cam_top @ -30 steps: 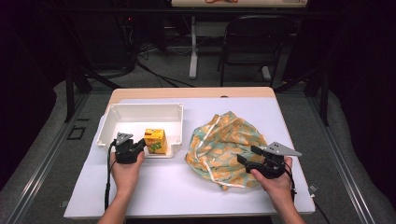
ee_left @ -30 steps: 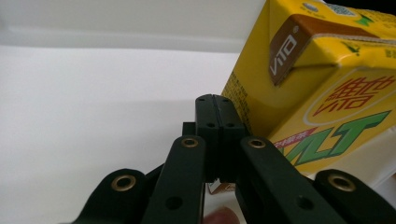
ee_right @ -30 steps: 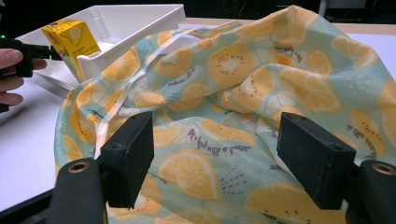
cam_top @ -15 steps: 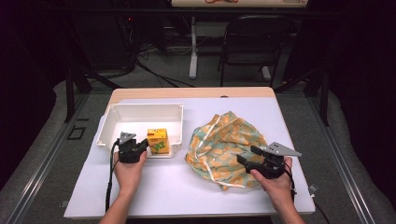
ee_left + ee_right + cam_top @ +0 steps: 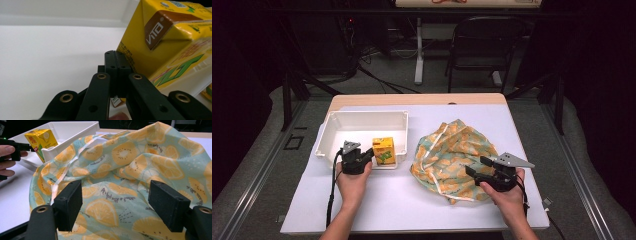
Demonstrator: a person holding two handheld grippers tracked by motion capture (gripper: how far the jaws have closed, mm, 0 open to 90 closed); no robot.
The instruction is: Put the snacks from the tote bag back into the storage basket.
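Jaws of the left gripper (image 5: 116, 72) are pressed together beside the glossy yellow carton (image 5: 383, 150), which tilts in the rigid white tray's (image 5: 362, 120) near right corner. Right gripper (image 5: 115, 207) gapes over the crumpled citrus-print cloth (image 5: 454, 155). Bare tabletop (image 5: 402, 205) lies along the near edge. Left gripper has crept rightward since earlier.

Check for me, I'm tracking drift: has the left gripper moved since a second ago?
Yes. The left gripper has slid right along the white tray's near edge, toward the yellow carton.
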